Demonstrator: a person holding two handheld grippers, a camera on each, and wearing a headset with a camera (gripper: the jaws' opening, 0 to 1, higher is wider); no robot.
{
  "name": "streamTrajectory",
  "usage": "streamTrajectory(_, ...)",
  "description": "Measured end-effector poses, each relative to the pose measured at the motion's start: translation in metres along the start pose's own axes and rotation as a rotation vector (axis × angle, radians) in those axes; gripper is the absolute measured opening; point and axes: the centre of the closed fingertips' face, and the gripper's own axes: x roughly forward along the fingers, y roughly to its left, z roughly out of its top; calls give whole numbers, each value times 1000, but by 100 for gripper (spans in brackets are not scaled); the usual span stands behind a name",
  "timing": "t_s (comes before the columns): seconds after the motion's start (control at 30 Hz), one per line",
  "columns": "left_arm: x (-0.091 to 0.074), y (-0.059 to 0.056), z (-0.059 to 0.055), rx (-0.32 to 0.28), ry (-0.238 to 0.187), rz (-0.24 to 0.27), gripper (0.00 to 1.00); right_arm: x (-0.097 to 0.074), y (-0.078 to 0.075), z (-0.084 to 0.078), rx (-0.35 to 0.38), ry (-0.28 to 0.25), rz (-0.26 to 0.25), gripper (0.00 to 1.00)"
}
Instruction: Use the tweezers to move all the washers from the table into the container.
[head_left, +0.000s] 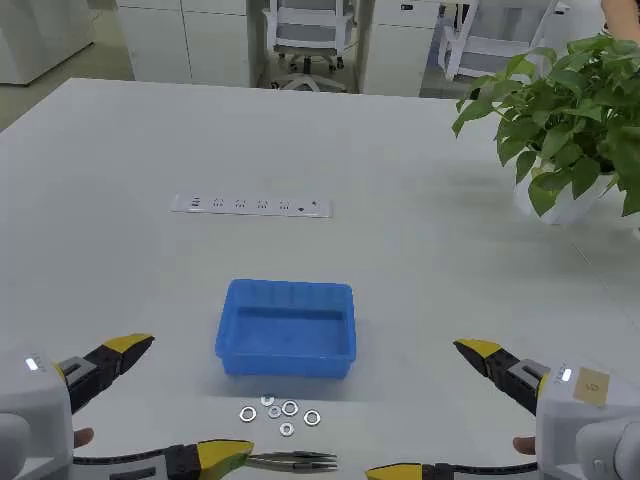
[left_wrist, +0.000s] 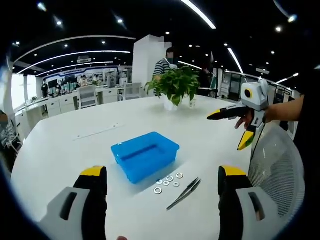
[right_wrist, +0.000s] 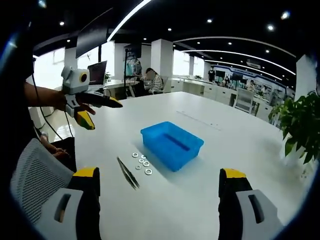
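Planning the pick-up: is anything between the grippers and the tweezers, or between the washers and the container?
Nothing visible. The tweezers lie on bare table by the open left gripper and right gripper; the washers lie just before the container.

Six washers (head_left: 290, 408) lie on the one worktop (head_left: 400, 230), with one pair of tweezers (head_left: 295, 460) and one blue container (head_left: 287, 328). There are two claws, the left claw (left_wrist: 162, 171) and the right claw (right_wrist: 160, 172), each with two yellow-tipped jaws. Beyond these I count one plant (head_left: 570, 110), one power strip (head_left: 250, 205) and two chairs (head_left: 310, 25).
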Motion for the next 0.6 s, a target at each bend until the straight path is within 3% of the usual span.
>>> streamTrajectory(0.6,0,3,2,15,0,-6,98,0,0,3,-5,-8,3,100)
